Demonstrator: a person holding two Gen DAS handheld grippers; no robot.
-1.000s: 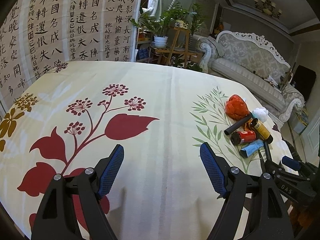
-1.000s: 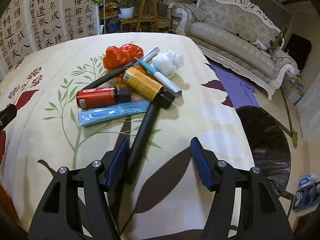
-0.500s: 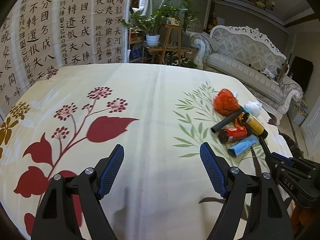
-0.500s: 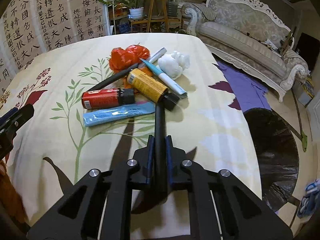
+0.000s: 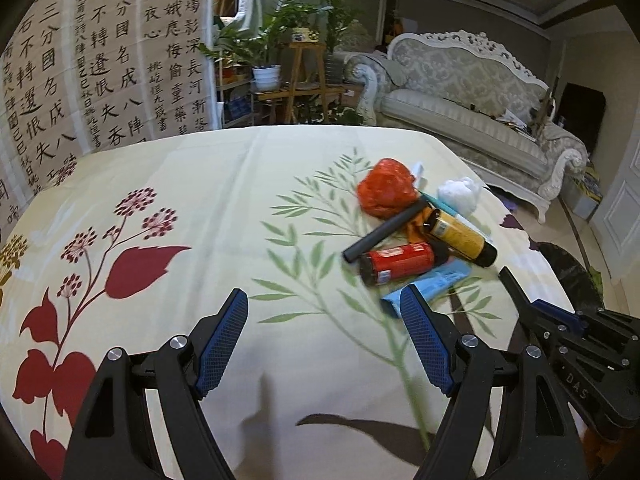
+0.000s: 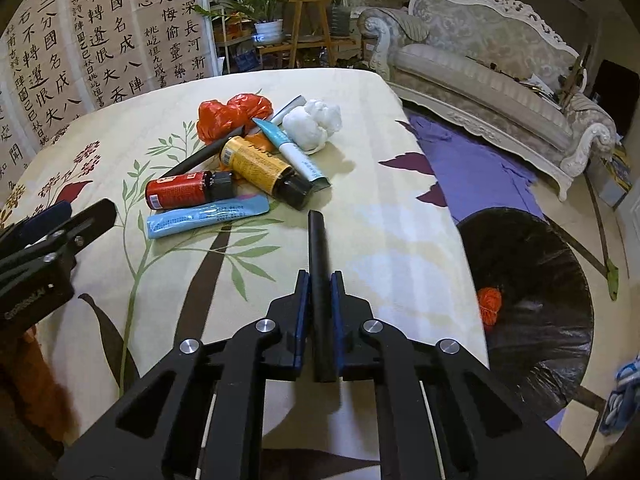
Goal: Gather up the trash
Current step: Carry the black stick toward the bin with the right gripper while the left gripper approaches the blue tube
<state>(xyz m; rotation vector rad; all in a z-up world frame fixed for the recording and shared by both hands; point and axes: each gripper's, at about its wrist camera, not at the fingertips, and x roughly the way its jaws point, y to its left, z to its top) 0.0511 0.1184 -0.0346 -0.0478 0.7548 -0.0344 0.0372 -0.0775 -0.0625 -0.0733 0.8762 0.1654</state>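
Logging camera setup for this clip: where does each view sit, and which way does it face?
Left wrist: on the left gripper, open, angled down over the floral tablecloth towards the sofa; right gripper at the edge.
Right wrist: on the right gripper, shut on a black tube, trash bin beside.
Both show the red bottle.

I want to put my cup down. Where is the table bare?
Bare: the tablecloth left of the orange bag, around the red flowers. Also the strip between the yellow bottle and the bin-side edge. Crowded: the trash pile near the red bottle.
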